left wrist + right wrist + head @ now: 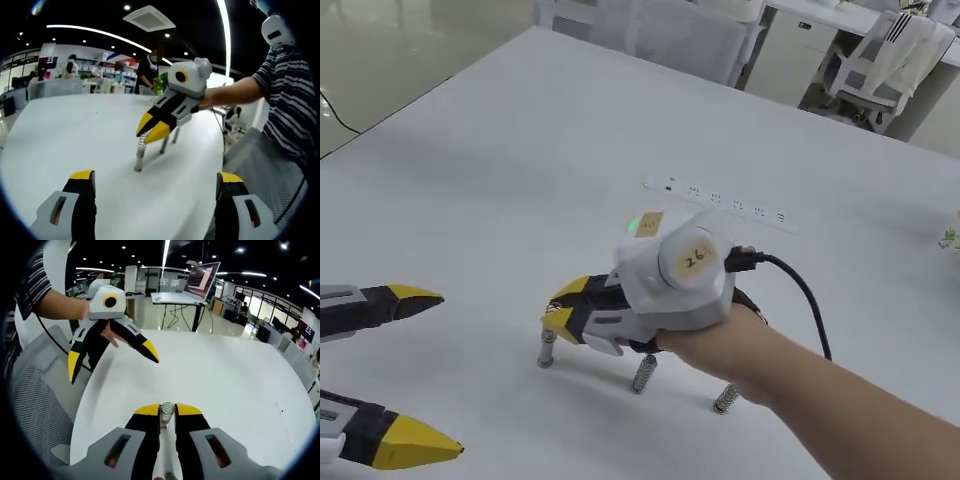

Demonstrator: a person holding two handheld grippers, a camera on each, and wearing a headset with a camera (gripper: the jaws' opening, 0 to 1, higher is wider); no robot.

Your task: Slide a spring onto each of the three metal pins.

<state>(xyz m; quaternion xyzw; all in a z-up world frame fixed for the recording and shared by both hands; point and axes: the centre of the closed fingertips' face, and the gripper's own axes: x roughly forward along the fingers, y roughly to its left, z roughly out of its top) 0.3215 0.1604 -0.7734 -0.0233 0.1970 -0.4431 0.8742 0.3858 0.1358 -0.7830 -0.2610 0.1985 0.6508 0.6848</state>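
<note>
Three short pins stand in a row on the white table, each with a spring on it: the left spring [547, 348], the middle spring [643, 373] and the right spring [724, 398]. My right gripper [560, 308] reaches down over the left one, its yellow tips shut on the top of that spring [167, 412]. From the left gripper view, the right gripper [150, 127] pinches the near spring [141, 150]. My left gripper [448, 370] hovers at the left, wide open with nothing in it, a hand's width from the pins. It appears as the left gripper [114, 367] in the right gripper view.
A white power strip [715, 202] lies on the table [520, 150] behind the pins. A black cable [800, 285] trails from the right gripper. Office chairs [670, 30] stand along the far edge. A desk with a laptop [200, 280] stands beyond.
</note>
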